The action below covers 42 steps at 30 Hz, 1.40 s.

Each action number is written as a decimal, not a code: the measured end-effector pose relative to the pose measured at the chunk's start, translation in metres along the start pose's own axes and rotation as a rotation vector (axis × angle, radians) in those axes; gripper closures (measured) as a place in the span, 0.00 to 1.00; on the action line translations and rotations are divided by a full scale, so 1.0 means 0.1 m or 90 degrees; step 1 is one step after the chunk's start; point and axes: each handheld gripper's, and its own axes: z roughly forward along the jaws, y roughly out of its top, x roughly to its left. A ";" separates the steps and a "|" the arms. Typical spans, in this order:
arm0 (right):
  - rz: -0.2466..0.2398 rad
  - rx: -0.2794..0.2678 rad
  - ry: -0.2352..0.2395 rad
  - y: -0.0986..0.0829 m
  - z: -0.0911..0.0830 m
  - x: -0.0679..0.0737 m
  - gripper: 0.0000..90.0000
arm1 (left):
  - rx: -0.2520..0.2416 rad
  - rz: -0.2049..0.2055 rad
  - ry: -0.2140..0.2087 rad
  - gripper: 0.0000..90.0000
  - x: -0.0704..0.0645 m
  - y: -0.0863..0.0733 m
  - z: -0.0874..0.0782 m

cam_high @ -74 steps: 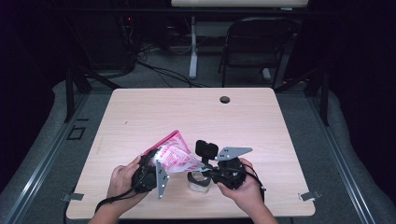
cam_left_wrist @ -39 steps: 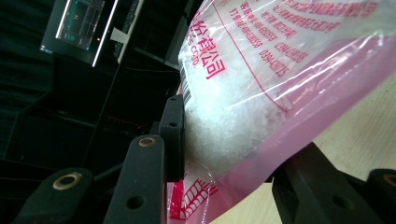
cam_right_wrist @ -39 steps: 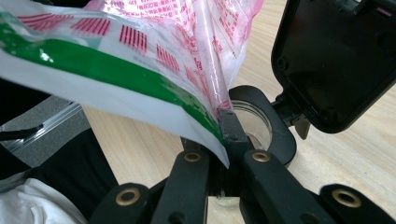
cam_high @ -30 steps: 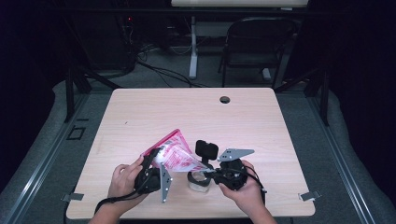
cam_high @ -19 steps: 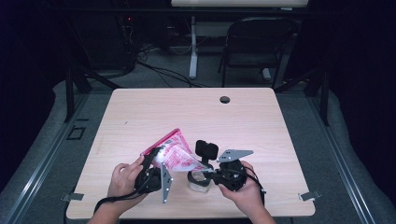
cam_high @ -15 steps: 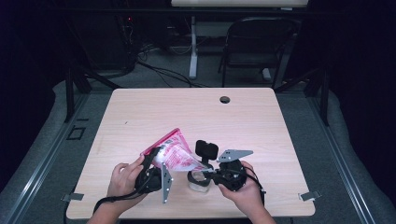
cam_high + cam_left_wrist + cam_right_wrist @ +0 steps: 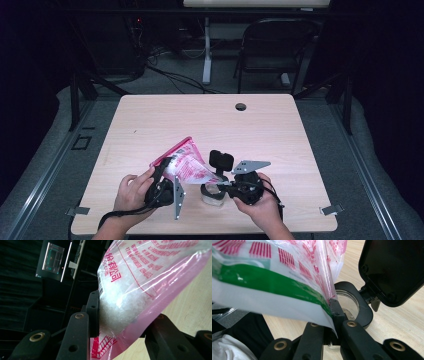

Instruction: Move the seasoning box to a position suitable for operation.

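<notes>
A pink-printed plastic bag [image 7: 185,167] of white granules hangs tilted between both grippers near the table's front edge. My left gripper [image 7: 164,172] is shut on the bag's full lower part [image 7: 140,285], with granules bulging between the jaws [image 7: 125,312]. My right gripper [image 7: 222,186] is shut on the bag's green-striped edge [image 7: 274,277], pinching it thin [image 7: 331,315]. Directly under that pinched corner sits a small clear jar [image 7: 212,194] with a black rim [image 7: 364,312]. Its black flip lid [image 7: 220,160] stands open [image 7: 392,270].
The light wooden table [image 7: 210,125] has a round cable hole [image 7: 240,106] near its far edge. A black folding chair [image 7: 272,50] and a desk leg with cables stand on the floor beyond. Both hands rest close to the front edge.
</notes>
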 end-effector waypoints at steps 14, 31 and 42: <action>0.004 -0.001 -0.003 -0.01 0.01 -0.01 1.00 | -0.004 0.043 0.031 0.74 -0.02 0.03 -0.03; 0.003 -0.001 -0.003 -0.02 0.02 -0.01 1.00 | -0.002 0.056 0.041 0.75 0.00 0.06 -0.07; 0.007 0.001 -0.004 -0.03 0.02 -0.02 1.00 | -0.008 0.060 0.047 0.75 -0.01 0.07 -0.08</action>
